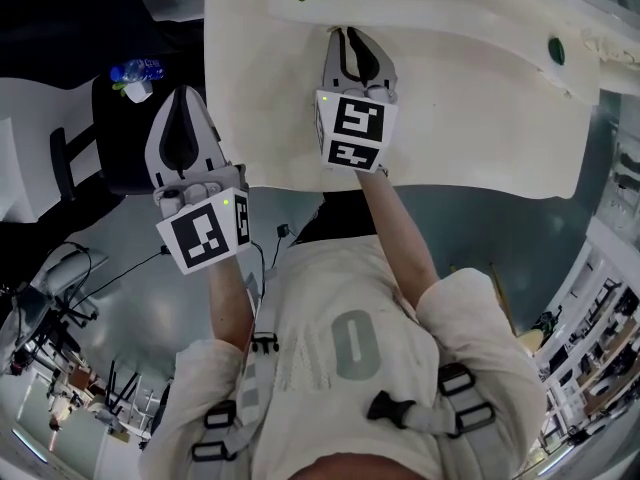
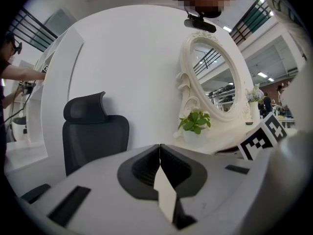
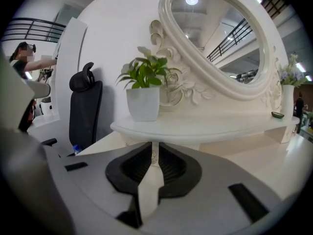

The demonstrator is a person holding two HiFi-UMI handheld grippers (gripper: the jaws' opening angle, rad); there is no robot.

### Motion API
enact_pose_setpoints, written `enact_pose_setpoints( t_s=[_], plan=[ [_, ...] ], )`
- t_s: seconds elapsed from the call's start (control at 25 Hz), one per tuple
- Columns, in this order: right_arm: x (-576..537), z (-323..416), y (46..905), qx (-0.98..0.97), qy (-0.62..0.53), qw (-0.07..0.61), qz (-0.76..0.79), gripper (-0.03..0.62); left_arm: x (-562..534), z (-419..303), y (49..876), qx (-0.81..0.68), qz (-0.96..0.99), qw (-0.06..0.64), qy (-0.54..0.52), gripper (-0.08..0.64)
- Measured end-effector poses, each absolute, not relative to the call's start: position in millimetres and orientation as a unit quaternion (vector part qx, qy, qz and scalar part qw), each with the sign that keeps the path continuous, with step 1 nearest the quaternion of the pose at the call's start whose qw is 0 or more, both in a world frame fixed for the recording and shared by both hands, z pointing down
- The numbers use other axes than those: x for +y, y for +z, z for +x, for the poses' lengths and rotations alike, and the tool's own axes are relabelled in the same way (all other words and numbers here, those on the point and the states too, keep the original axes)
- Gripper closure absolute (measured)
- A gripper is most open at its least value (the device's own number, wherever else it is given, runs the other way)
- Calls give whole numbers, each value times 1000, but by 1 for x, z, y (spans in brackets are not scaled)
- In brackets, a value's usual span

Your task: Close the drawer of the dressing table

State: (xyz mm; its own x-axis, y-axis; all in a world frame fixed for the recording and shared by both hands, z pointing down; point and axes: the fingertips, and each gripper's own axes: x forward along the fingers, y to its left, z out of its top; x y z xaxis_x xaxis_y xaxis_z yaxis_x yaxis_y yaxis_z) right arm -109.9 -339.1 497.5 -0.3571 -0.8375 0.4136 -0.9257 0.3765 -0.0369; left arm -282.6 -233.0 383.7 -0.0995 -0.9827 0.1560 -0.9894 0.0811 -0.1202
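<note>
Pushing straight is what matters now: our right gripper (image 1: 347,34) reaches in just below the green leafy plant in its white pot (image 3: 143,102). Its jaws are nearly together and, as far as we can judge, pinch the small pale metal drawer knob (image 3: 152,155) of the cream wooden dressing table (image 1: 480,118). The drawer front lies directly under the plant, mostly hidden behind the jaws, so we cannot tell how far out it stands. We want a light pinch, a push along the drawer's run without twisting, and a gentle finish as it seats. Our left gripper (image 1: 183,96) hangs well left of the plant, off the table, jaws pressed together on nothing.
</note>
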Motion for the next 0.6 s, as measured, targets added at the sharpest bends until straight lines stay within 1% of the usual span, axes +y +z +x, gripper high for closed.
enact_pose_setpoints(
  t_s=[0.12, 0.28, 0.4, 0.48, 0.6],
  plan=[
    [-335, -102, 468, -818, 116, 150, 543, 551, -229, -274, 366, -736, 672, 4, 83, 540],
    [-327, -88, 407, -827, 67, 116, 546, 566, -223, -259, 332, -737, 673, -15, 61, 540],
    [-316, -75, 353, -834, 26, 88, 544, 583, -216, -249, 311, -741, 671, -9, 39, 540],
    [-304, -66, 318, -844, 8, 64, 532, 583, -209, -241, 295, -742, 670, -7, 21, 540],
    [-286, -52, 275, -857, -8, 33, 514, 584, -204, -227, 268, -738, 673, -36, 10, 540]
  ],
)
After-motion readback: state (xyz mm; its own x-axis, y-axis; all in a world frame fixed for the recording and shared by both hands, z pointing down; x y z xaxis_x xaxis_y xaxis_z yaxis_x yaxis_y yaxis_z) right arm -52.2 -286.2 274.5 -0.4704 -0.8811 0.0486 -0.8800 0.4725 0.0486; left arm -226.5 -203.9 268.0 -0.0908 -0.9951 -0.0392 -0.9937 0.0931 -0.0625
